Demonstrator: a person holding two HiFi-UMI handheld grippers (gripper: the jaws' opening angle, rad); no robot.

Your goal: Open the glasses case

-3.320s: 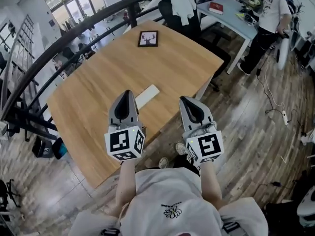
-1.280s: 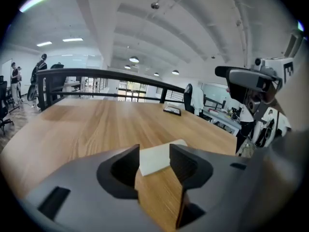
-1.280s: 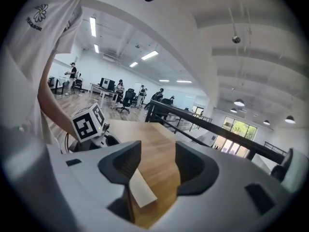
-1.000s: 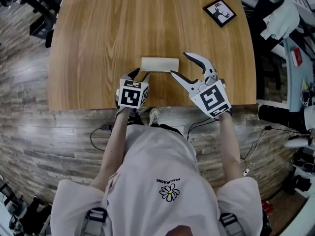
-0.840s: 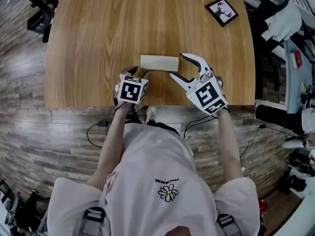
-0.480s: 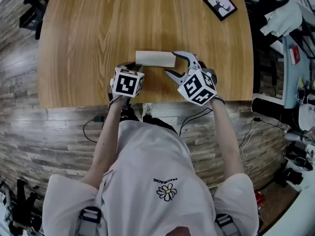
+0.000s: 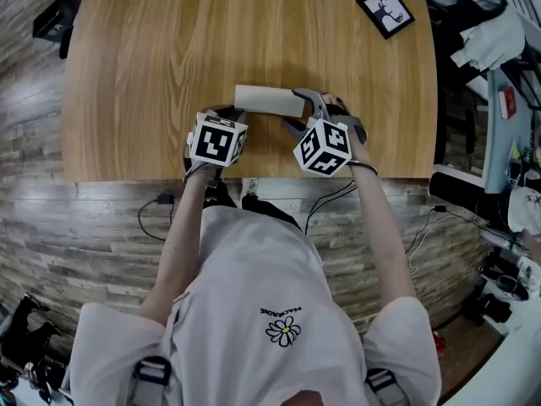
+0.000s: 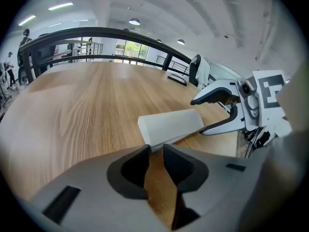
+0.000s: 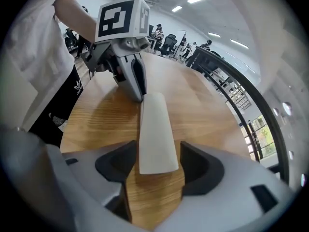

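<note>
The white glasses case (image 7: 269,100) lies closed near the front edge of the wooden table (image 7: 161,57). My left gripper (image 7: 230,115) is at its left end. In the left gripper view the case (image 8: 170,124) has its near corner at the tips of that gripper (image 8: 155,150), whose jaws have just been closing to a narrow gap with wood showing between them. My right gripper (image 7: 306,110) is at the case's right end. In the right gripper view its jaws (image 9: 157,151) stand open astride the case (image 9: 155,129), with a gap on the right side.
A small black picture frame (image 7: 385,11) lies at the table's far right corner. The table's front edge (image 7: 254,176) runs just below both grippers. A chair with white clothing (image 7: 494,32) stands to the right, and cables lie on the wooden floor.
The right gripper has come down and moved left until its jaws straddle the case's right end. The left gripper has edged up to the left end. The case has not moved.
</note>
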